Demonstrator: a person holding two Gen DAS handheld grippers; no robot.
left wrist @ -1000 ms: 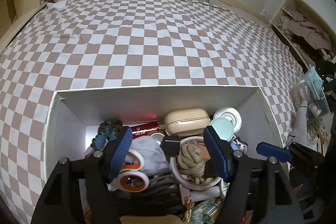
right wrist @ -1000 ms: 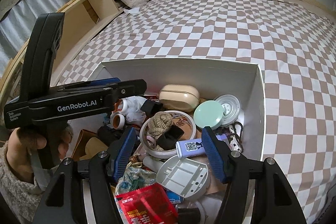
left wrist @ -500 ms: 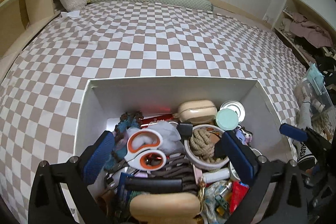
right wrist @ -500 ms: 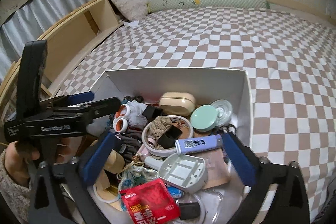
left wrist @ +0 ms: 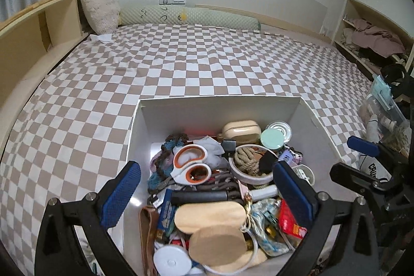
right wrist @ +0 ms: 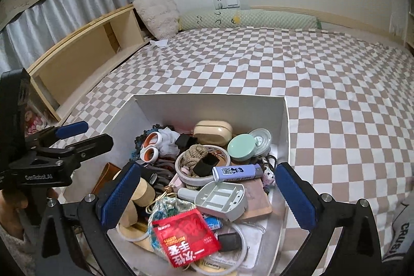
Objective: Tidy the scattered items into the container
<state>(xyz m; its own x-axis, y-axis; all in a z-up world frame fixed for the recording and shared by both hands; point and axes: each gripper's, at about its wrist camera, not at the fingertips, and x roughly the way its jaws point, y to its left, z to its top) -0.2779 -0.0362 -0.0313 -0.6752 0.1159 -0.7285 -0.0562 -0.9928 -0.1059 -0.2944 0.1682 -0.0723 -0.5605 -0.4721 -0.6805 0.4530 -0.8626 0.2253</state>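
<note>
Both grippers have been drawn back and up from the box over the last second, and their jaws have been spread from half-closed to wide. The left gripper [left wrist: 207,188] is held fully open with nothing between its blue pads, hovering above the near half of the white container [left wrist: 220,107] at lower centre of its frame; the right gripper [right wrist: 208,189] is likewise seen wide open and empty. The container is found sitting on the checked bed [left wrist: 207,64], crammed with small items: orange-handled scissors [left wrist: 190,163] at centre left, a coil of rope [left wrist: 245,159] in a shallow bowl, a beige case [left wrist: 242,131] against the far wall, a red packet [right wrist: 186,234] at the near edge. No stray item can be picked out on the bedspread in either view, apart from a small white scrap [right wrist: 159,43] at the upper left by the pillow. The task is judged almost finished; any remaining object would have to be looked for beyond the box. From the right wrist view, the left gripper's body [right wrist: 46,159] is seen just beside the container's left wall, which could be knocked.
</note>
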